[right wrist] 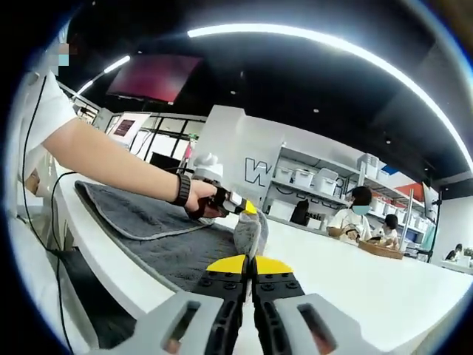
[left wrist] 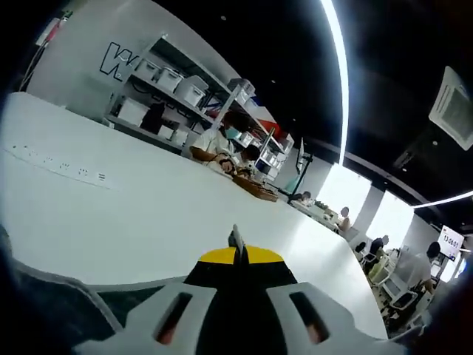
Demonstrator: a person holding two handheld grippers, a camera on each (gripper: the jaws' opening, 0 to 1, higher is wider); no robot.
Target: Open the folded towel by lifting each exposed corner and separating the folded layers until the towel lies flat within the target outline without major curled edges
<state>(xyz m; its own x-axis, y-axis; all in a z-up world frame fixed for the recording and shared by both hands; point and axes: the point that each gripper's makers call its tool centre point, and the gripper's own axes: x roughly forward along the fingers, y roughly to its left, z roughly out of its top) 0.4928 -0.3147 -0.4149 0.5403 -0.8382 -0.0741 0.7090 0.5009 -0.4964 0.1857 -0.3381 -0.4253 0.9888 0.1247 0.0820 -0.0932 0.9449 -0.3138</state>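
Right gripper view: the right gripper (right wrist: 250, 268), with yellow-tipped jaws, stands nearest the lens, jaws pressed together. A raised fold of the grey towel (right wrist: 159, 222) stands directly above the tips; whether the jaws actually pinch that fold cannot be told, since the contact point is hidden behind the tips. The towel lies spread on the white table (right wrist: 384, 285), running away to the left of the gripper, with a folded upper layer whose edge is visible across its far half. The raised fold stands upright just beyond the jaw tips.

In the same view the left gripper (right wrist: 247, 208) enters from the left, held in a person's hand (right wrist: 198, 197) with a dark wristband. Its yellow tip sits at the top of the raised fold, touching it or just beside it; grip cannot be confirmed.

Left gripper view: the left gripper (left wrist: 237, 248) points over bare white table surface (left wrist: 133, 214), jaws closed to a thin line, with nothing visible between them. Dark material lies at the lower left edge, too blurred to identify. Seated people (left wrist: 218, 144) and shelving with storage bins (left wrist: 174, 85) occupy the background.
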